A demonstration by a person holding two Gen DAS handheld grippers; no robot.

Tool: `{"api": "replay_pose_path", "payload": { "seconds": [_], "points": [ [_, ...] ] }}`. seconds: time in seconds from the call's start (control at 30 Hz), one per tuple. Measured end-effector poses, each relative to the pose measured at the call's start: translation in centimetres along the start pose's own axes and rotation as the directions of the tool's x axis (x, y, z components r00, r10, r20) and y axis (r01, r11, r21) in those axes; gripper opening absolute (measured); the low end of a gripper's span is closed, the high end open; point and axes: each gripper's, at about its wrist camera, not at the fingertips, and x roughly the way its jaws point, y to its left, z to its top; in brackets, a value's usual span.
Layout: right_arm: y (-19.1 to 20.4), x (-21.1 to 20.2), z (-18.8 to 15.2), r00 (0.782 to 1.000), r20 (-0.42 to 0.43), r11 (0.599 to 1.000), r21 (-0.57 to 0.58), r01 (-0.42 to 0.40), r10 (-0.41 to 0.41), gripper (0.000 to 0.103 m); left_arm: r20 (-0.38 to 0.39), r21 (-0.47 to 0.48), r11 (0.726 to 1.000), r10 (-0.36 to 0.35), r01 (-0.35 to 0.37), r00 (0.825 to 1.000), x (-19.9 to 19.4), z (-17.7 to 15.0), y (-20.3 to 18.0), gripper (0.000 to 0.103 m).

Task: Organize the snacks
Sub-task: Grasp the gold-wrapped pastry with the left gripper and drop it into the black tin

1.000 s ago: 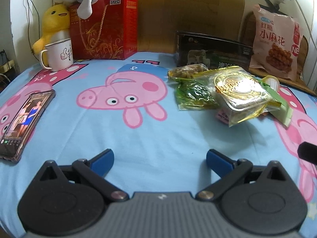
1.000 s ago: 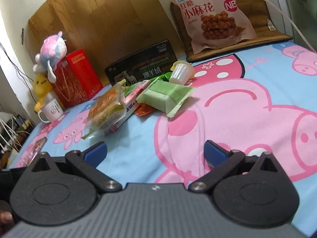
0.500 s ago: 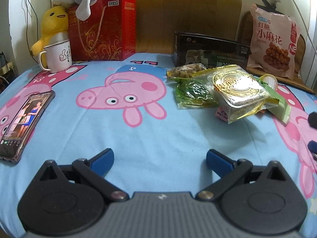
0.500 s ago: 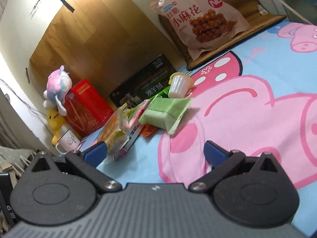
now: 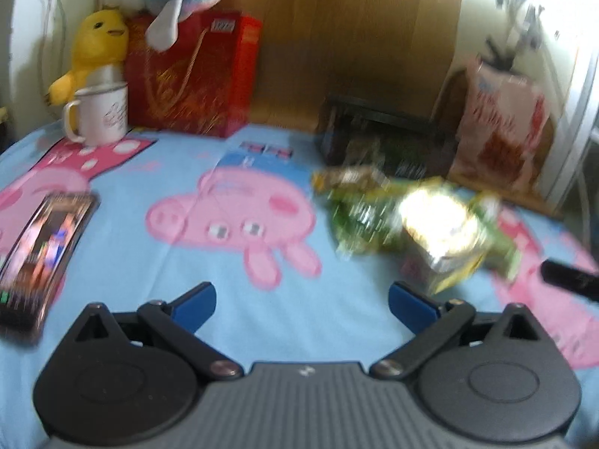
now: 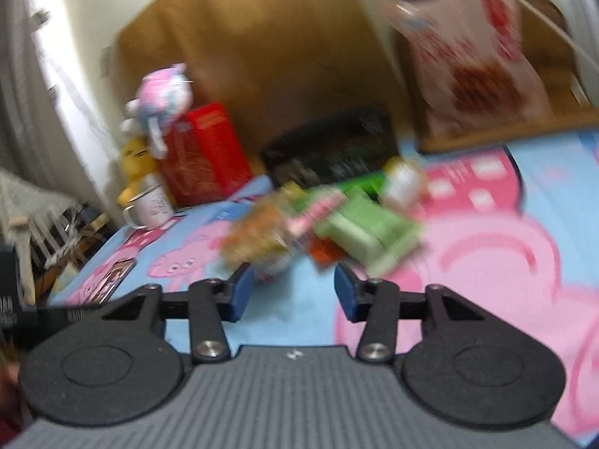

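A pile of snack packets lies on the blue pig-print sheet: a shiny gold packet [image 5: 441, 232], a green one [image 5: 359, 224] and, in the right wrist view, a light green packet [image 6: 370, 235] and a small cup [image 6: 402, 181]. My left gripper [image 5: 301, 301] is open and empty, short of the pile and to its left. My right gripper [image 6: 292, 293] is partly closed with a gap between its pads, empty, just in front of the pile. Both views are blurred by motion.
A big pink snack bag [image 5: 501, 127] leans on a wooden stand at the back right. A black box [image 5: 378, 138], a red gift bag [image 5: 194, 78], a white mug [image 5: 101, 116] and plush toys stand along the back. A phone [image 5: 41, 250] lies at the left.
My right gripper's fingers have narrowed from wide open to a smaller gap, and it has swung toward the snack pile. My left gripper has shifted slightly; its view is now blurred.
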Motion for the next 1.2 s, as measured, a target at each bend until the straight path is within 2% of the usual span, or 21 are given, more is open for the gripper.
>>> {"api": "replay_pose_path", "payload": {
  "seconds": [0.07,0.17,0.3,0.43,0.47,0.5,0.53,0.57,0.67,0.83,0.93,1.03,1.2],
  "points": [
    [0.9,0.6,1.1,1.000,0.003,0.998,-0.064,-0.029,0.029,0.047,-0.003,-0.048,0.994,-0.100,0.100,0.995,0.1,1.7,0.7,0.099],
    [1.4,2.4,2.4,0.998,-0.024,0.993,-0.108,-0.052,0.050,0.047,-0.037,-0.137,0.959,-0.256,0.249,0.966,1.8,3.9,1.2,0.094],
    [1.0,5.4,3.2,0.995,-0.092,0.990,-0.126,-0.060,0.048,0.047,-0.111,-0.157,0.940,-0.320,0.302,0.941,5.1,4.9,0.0,0.082],
    [0.0,7.8,2.8,0.979,-0.190,0.994,-0.068,-0.089,0.074,0.042,-0.209,-0.191,0.916,-0.388,0.352,0.898,8.4,4.2,-1.2,0.054],
    [-0.3,8.2,2.6,0.974,-0.212,0.995,-0.042,-0.096,0.085,0.038,-0.214,-0.218,0.896,-0.432,0.388,0.876,8.8,3.9,-1.3,0.047],
    [-0.5,8.4,2.5,0.969,-0.225,0.994,-0.017,-0.105,0.098,0.036,-0.214,-0.237,0.881,-0.459,0.410,0.862,9.0,3.8,-1.2,0.041],
    [-0.6,8.2,2.3,0.968,-0.224,0.994,-0.001,-0.112,0.109,0.033,-0.210,-0.243,0.874,-0.470,0.420,0.857,8.9,4.0,-1.2,0.033],
    [-0.5,7.9,2.3,0.971,-0.212,0.993,-0.007,-0.115,0.111,0.029,-0.202,-0.229,0.881,-0.459,0.414,0.865,8.5,4.2,-1.4,0.034],
    [0.1,6.9,3.1,0.976,-0.170,0.990,-0.017,-0.139,0.134,0.027,-0.159,-0.193,0.889,-0.447,0.416,0.880,7.4,5.7,-1.9,0.034],
    [-0.3,8.4,7.0,0.984,-0.099,0.989,0.003,-0.151,0.150,0.027,-0.082,-0.111,0.910,-0.409,0.399,0.909,8.1,11.5,-3.4,0.035],
    [-1.4,10.7,10.8,0.988,-0.047,0.989,0.032,-0.148,0.149,0.027,-0.029,-0.060,0.924,-0.379,0.377,0.925,10.2,15.7,-4.5,0.035],
    [-2.8,13.9,14.0,0.991,-0.040,0.990,0.072,-0.122,0.125,0.027,-0.018,-0.048,0.940,-0.338,0.337,0.941,13.4,18.9,-5.3,0.036],
    [-4.0,18.9,16.2,0.997,-0.061,0.999,0.035,-0.041,0.043,0.027,-0.035,-0.087,0.951,-0.301,0.298,0.953,18.7,20.6,-5.1,0.035]
  ]
}}
